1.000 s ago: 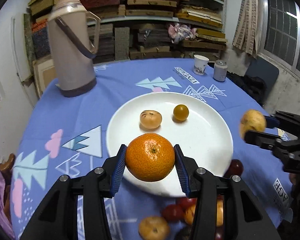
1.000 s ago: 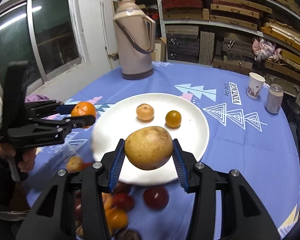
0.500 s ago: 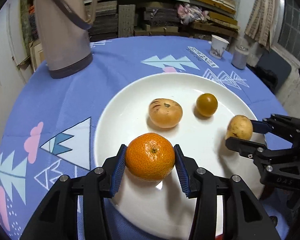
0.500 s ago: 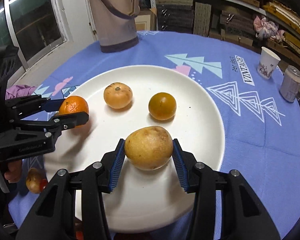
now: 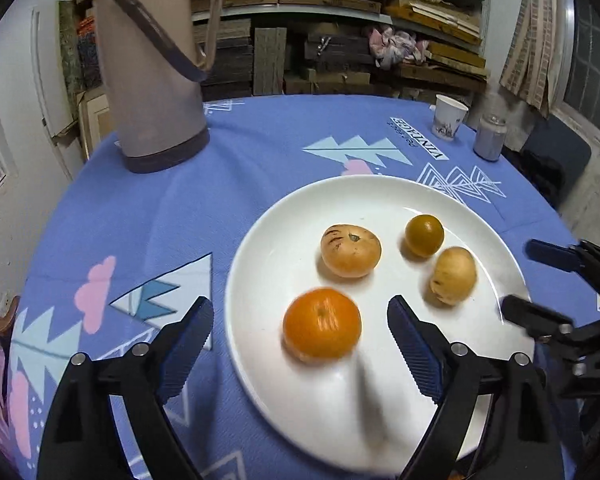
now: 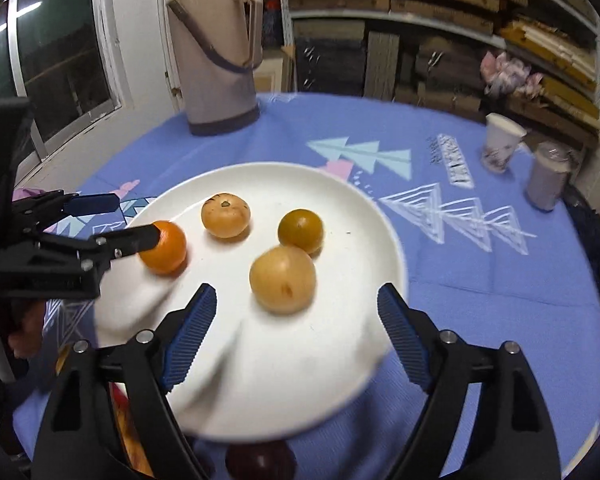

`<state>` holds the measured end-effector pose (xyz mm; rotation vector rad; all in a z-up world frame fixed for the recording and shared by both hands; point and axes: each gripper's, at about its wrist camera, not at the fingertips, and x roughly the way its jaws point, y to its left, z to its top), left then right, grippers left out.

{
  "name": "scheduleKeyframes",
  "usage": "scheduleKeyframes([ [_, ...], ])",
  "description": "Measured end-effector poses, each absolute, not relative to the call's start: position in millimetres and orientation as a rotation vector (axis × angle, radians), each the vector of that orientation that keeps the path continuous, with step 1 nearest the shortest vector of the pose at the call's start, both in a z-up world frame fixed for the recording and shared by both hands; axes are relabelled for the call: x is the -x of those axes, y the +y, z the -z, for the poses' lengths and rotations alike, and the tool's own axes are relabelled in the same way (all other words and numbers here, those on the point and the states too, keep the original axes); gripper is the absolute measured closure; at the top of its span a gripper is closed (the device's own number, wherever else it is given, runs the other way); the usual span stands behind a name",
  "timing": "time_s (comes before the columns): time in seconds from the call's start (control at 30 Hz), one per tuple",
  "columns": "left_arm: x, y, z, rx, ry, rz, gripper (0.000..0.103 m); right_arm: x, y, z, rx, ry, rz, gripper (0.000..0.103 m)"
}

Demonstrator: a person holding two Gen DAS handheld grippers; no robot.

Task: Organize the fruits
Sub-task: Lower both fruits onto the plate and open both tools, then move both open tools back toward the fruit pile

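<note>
A white plate point(image 5: 380, 420) point(image 6: 260, 392) on the blue cloth carries several fruits. The orange mandarin point(image 5: 321, 329) point(image 6: 165, 246) lies on the plate between the spread fingers of my left gripper point(image 5: 300, 330) point(image 6: 120, 220), whose jaws are opening and no longer press it. The tan pear-like fruit point(image 6: 282, 279) point(image 5: 453, 275) rests on the plate ahead of my right gripper point(image 6: 296, 316) point(image 5: 528, 276), whose jaws are opening too, clear of it. A spotted yellow fruit point(image 5: 350, 250) point(image 6: 225, 215) and a small dark-orange fruit point(image 5: 424, 235) point(image 6: 301, 230) lie farther back.
A tall beige thermos point(image 5: 156, 64) point(image 6: 216, 48) stands at the back left of the table. A paper cup point(image 5: 450, 118) point(image 6: 500, 142) and a can point(image 5: 489, 138) point(image 6: 548, 180) stand at the far right. More fruit point(image 6: 260, 460) lies off the plate's near edge. A hand point(image 6: 24, 332) holds the left gripper.
Both grippers came down over the plate and opened. The mandarin and the tan fruit, gripped before, now lie loose on the plate.
</note>
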<state>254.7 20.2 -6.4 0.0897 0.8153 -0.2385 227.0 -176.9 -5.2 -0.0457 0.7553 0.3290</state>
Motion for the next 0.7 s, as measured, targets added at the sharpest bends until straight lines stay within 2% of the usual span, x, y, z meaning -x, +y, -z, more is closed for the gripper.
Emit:
scheduleKeyframes([
  [0.17,-226.8,30.8,-0.2,-0.055,0.807,0.231,0.012,-184.2,-198.5,-5.4,0.0,0.719,-0.33,0.019],
  [0.3,-199.7,38.8,-3.7,-0.039,0.811,0.221,0.011,-150.2,-211.7,-1.8,0.004,0.723,-0.321,0.014],
  [0.7,-117.6,68.9,5.3,0.041,0.831,0.163,0.007,-63.2,-220.1,10.8,-0.042,0.743,-0.375,0.014],
])
